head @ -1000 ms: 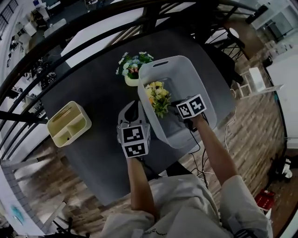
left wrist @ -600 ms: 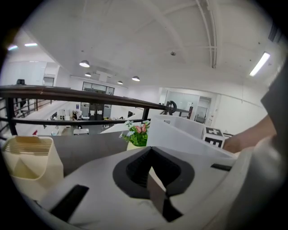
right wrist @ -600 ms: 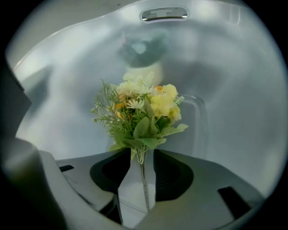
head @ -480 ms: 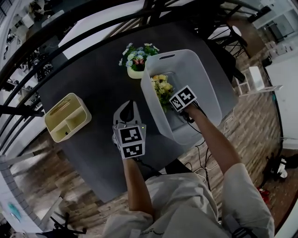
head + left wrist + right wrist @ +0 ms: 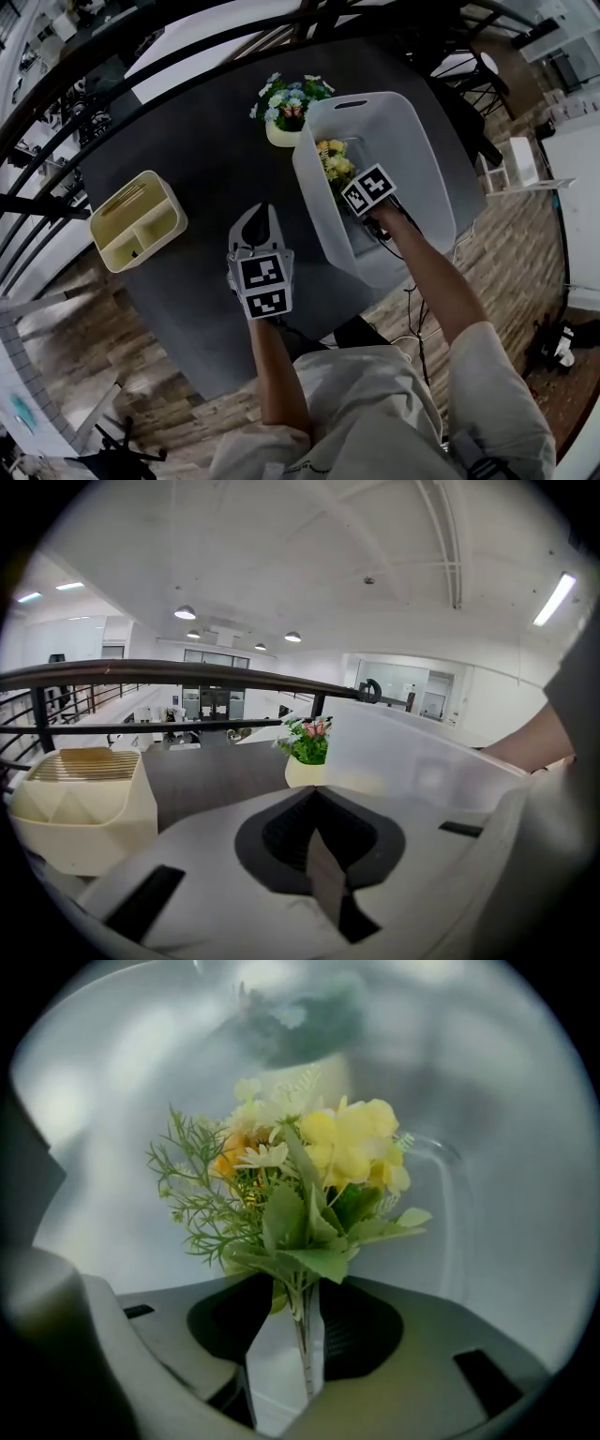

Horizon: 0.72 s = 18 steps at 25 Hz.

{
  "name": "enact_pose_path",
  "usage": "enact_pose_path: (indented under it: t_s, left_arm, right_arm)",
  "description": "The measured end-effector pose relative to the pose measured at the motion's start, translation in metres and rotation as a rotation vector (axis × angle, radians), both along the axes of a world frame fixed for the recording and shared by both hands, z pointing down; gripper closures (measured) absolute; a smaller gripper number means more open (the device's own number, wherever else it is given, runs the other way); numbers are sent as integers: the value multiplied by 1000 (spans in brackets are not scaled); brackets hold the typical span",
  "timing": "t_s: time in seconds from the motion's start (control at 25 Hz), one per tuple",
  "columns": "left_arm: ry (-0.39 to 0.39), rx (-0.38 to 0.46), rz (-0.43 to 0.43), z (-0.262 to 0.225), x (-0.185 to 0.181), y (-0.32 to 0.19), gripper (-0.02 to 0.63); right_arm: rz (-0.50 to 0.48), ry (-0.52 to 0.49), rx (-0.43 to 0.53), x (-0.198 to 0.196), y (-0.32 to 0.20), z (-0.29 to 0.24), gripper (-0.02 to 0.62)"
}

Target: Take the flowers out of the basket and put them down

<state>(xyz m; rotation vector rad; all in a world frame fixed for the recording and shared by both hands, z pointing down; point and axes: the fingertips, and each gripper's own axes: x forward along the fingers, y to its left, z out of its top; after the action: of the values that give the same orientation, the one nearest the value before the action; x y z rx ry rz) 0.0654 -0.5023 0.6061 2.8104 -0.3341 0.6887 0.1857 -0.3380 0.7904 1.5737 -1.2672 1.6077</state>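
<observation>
Sunk deeper into the white basket (image 5: pixel 417 169) than a second ago, the right gripper (image 5: pixel 283 1335) has just been opening its jaws. They stand apart around the stem of the yellow flower bunch (image 5: pixel 314 1171) inside the basket, with a gap showing beside the stem. On the dark counter (image 5: pixel 192 141) the basket lies at 2 o'clock, the cream organiser (image 5: pixel 138 220) at 9 o'clock and a potted posy (image 5: pixel 291 101) just outside the basket's 10 o'clock corner, while the left gripper (image 5: pixel 262 216), jaws closed together and empty, is at 6 o'clock beside the basket.
</observation>
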Motion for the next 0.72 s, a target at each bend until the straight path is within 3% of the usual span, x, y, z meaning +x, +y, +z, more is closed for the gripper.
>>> enact_pose_path:
  t_s: [0.16, 0.28, 0.72]
  left_arm:
    - [4, 9, 13, -5, 2, 7, 588]
    - [3, 11, 19, -6, 1, 10, 588]
    - [15, 44, 45, -19, 0, 18, 588]
  right_arm:
    - [-15, 6, 16, 2, 0, -2, 427]
    - [8, 2, 30, 2, -1, -2, 476]
    - [102, 12, 88, 12, -3, -33, 518]
